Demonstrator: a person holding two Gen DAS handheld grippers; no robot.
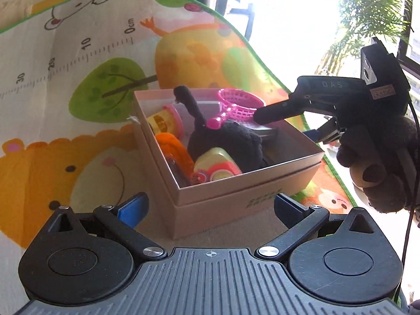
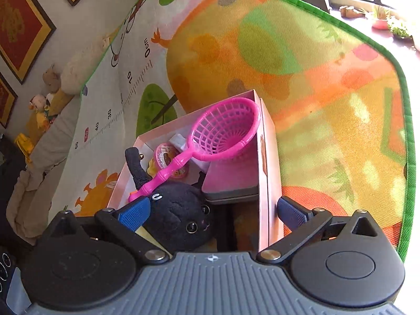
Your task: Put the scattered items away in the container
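My right tongs (image 2: 212, 210) stand spread wide and grasp nothing; in the right wrist view the blue pads sit at lower centre, one either side of the box's near right wall. My left tongs (image 1: 210, 207) are released too, empty, with the box's near corner between the pads at the bottom of the left wrist view.

The pink box (image 1: 236, 183) lies on the play mat (image 1: 65, 105), centre of frame, sitting in its own lid. Inside it: the black plush cat (image 2: 181, 218) at the near end, its tail (image 1: 190, 105) sticking up above the rim; the pink toy net (image 2: 225, 128) propped across the top, hoop resting by the far right wall and rising above it, handle slanting down to the cat; a grey tin (image 2: 231, 183) under the hoop; small toy food pieces (image 1: 218, 169) along the left wall.

Open mat lies to the right of the box in the right wrist view, up to the green border (image 2: 404, 131). In the left wrist view my other tongs (image 1: 291, 115) reach in from the right, tips over the box's far right rim.
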